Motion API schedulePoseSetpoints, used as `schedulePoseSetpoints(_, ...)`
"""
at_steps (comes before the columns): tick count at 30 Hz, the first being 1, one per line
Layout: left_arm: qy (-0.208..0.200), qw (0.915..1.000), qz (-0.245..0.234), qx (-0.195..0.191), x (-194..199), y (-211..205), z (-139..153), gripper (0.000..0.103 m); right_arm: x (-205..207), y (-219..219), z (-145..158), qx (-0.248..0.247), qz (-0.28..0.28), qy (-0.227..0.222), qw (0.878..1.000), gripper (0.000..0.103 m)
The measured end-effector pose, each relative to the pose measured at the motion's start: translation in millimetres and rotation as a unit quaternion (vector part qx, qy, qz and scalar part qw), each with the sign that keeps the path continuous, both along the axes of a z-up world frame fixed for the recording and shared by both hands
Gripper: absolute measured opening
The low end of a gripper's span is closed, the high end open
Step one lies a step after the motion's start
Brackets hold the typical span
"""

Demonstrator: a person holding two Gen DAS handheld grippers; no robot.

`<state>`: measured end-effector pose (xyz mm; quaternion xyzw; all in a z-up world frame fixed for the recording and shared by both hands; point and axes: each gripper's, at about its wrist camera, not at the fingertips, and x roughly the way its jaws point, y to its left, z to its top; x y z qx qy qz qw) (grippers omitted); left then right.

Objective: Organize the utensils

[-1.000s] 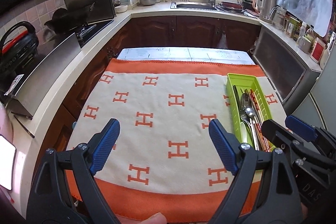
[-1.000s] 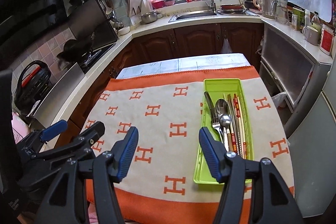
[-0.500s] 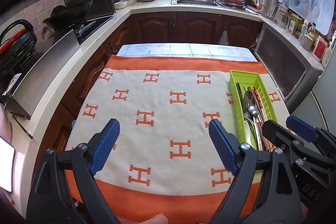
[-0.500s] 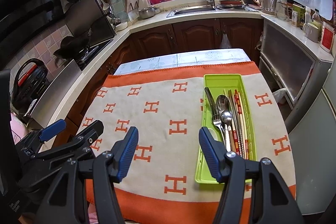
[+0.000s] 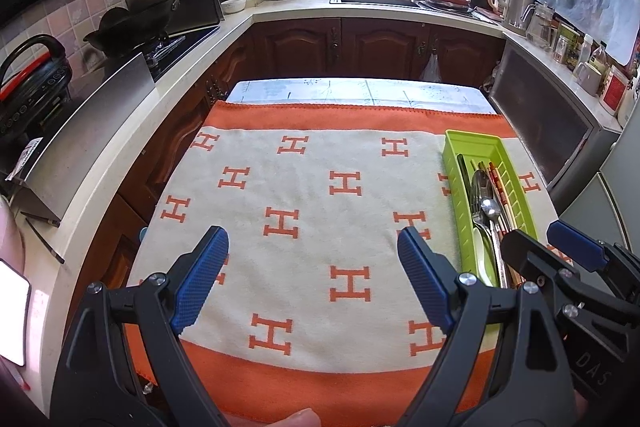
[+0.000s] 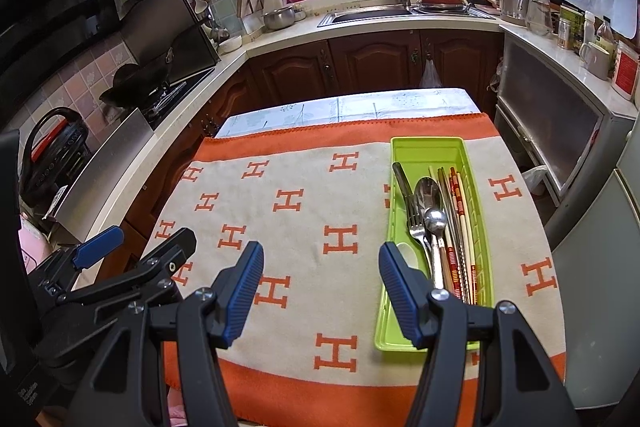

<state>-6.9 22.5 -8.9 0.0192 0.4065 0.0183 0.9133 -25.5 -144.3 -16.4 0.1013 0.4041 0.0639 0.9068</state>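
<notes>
We see every utensil (image 6: pixel 436 227) already lying in the green tray (image 6: pixel 482 227) at right of the frame; both left gripper (image 5: pixel 312 281) and right gripper (image 6: pixel 320 291) fingers gape wide, empty, so we judge little remains.

Table (image 6: pixel 352 105) with a pale patterned top, covered for the most part by a cream cloth (image 6: pixel 304 227) with orange border and orange H motifs; a green tray (image 6: pixel 482 227) holding utensils rests on the cloth's right side
</notes>
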Motion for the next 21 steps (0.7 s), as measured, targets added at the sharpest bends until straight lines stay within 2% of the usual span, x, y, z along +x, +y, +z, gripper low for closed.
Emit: schedulePoseSetpoints(21, 0.007, 1.0000, 0.002, 0.004, -0.6, 1.1, -4.1, 0.085, 3.8, -1.2, -5.5, 0.000, 0.005, 0.004, 1.000, 0.060)
